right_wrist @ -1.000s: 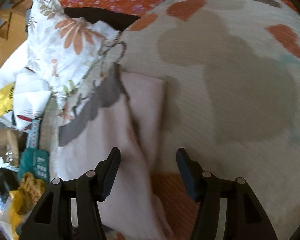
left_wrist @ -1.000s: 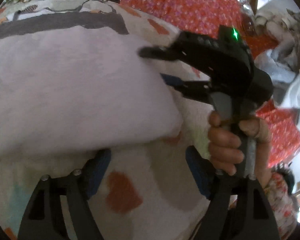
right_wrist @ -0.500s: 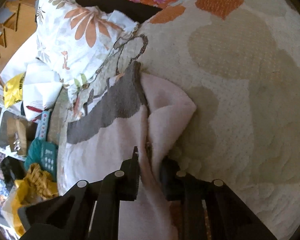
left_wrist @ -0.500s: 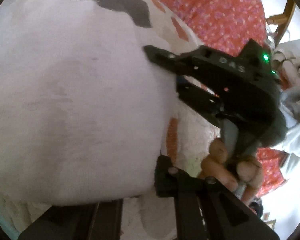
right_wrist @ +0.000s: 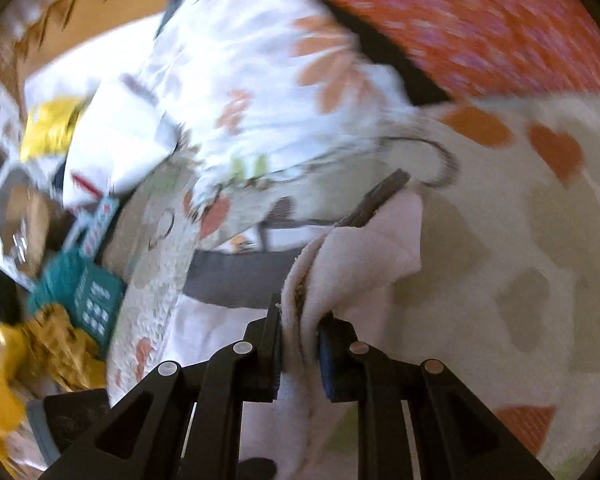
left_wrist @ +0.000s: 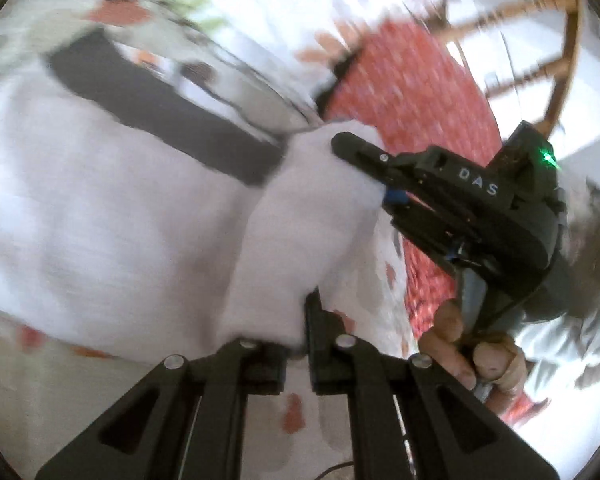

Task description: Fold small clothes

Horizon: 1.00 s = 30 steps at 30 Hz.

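A pale pink garment [left_wrist: 140,220] with a dark grey band [left_wrist: 160,112] lies on a cream blanket with orange hearts [right_wrist: 520,240]. My left gripper [left_wrist: 296,344] is shut on the garment's near edge, lifting a fold. My right gripper [right_wrist: 300,340] is shut on another bunched edge of the same garment [right_wrist: 364,264]. In the left wrist view the right gripper [left_wrist: 364,164] pinches the cloth at the far corner, held by a hand [left_wrist: 460,352]. Both views are blurred by motion.
A white floral pillow [right_wrist: 260,80] lies beyond the garment. An orange-red flowered sheet [right_wrist: 480,20] covers the far side. Yellow and teal cloths [right_wrist: 60,320] and clutter sit at the left. A wooden chair [left_wrist: 540,40] stands behind.
Both grippers have closed on the garment's edges and lifted them. The cloth now bunches up between them, and the views have swung toward the pillow.
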Each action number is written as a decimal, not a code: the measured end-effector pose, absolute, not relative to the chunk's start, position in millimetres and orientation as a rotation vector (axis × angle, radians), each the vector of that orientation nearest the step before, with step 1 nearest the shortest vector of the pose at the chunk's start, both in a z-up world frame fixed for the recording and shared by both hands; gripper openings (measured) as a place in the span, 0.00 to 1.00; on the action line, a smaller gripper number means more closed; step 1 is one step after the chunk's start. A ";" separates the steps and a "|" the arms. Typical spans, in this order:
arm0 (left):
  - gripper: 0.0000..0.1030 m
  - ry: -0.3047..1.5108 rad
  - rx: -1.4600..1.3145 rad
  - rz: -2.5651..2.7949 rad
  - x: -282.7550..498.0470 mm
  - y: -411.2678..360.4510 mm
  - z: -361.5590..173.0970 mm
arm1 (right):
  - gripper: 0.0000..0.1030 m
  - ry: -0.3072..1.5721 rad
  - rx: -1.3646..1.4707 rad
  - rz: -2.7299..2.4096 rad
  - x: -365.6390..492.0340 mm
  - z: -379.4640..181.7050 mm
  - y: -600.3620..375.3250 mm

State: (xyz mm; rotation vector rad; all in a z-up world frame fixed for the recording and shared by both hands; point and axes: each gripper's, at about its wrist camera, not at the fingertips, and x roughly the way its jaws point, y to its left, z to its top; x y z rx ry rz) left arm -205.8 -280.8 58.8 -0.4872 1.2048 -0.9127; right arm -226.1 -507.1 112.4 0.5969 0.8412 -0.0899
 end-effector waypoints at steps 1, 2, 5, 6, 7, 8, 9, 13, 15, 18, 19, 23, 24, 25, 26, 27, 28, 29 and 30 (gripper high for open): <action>0.07 1.198 -0.497 -0.896 -201.8 -268.3 58.3 | 0.16 0.858 0.570 -0.072 -210.5 114.1 -489.8; 0.07 1.187 -0.505 -0.870 -195.3 -250.7 55.8 | 0.16 0.873 0.549 -0.053 -196.5 114.5 -473.3; 0.07 1.190 -0.531 -0.810 -178.9 -209.1 45.0 | 0.16 0.928 0.492 -0.002 -156.0 107.8 -424.4; 0.07 1.203 -0.554 -0.780 -171.3 -192.5 38.2 | 0.16 0.951 0.470 0.008 -143.8 102.6 -409.7; 0.07 1.213 -0.571 -0.762 -166.8 -183.4 33.5 | 0.16 0.981 0.439 0.014 -129.4 94.8 -392.7; 0.07 1.230 -0.598 -0.742 -160.7 -174.6 27.3 | 0.16 1.002 0.415 0.016 -119.4 89.0 -380.3; 0.07 1.254 -0.638 -0.725 -154.7 -164.5 19.6 | 0.16 1.028 0.383 0.015 -107.3 80.9 -365.4; 0.08 1.325 -0.751 -0.684 -140.5 -146.0 3.2 | 0.16 1.083 0.346 -0.007 -79.3 57.5 -337.9; 0.12 1.345 -0.786 -0.674 -134.0 -139.7 4.3 | 0.16 1.101 0.352 -0.029 -69.5 49.7 -333.8; 0.16 1.340 -0.854 -0.662 -127.4 -115.8 7.5 | 0.16 1.114 0.367 -0.056 -60.2 45.6 -330.6; 0.16 1.336 -0.869 -0.648 -124.2 -107.7 9.0 | 0.16 1.114 0.373 -0.062 -56.6 45.5 -330.0; 0.29 1.287 -0.883 -0.527 -116.9 -81.6 17.9 | 0.16 1.115 0.398 -0.094 -44.2 46.7 -329.0; 0.31 1.260 -0.885 -0.483 -113.4 -74.8 21.2 | 0.16 1.116 0.392 -0.105 -41.4 46.4 -327.3; 0.31 1.244 -0.895 -0.457 -110.1 -68.4 23.3 | 0.16 1.117 0.385 -0.115 -38.4 45.8 -324.8; 0.31 1.231 -0.908 -0.439 -107.1 -62.2 25.2 | 0.17 1.117 0.384 -0.119 -36.4 45.5 -323.1; 0.31 1.216 -0.923 -0.424 -104.2 -55.5 26.9 | 0.21 1.116 0.392 -0.112 -34.7 45.0 -321.6; 0.31 1.202 -0.936 -0.411 -101.7 -51.2 29.3 | 0.22 1.115 0.418 -0.082 -32.6 44.5 -319.7; 0.34 1.190 -0.948 -0.400 -101.0 -44.4 31.2 | 0.23 1.114 0.448 -0.047 -31.3 44.7 -318.4; 0.37 1.176 -0.961 -0.389 -99.9 -38.6 33.3 | 0.23 1.113 0.490 0.002 -30.4 45.2 -316.9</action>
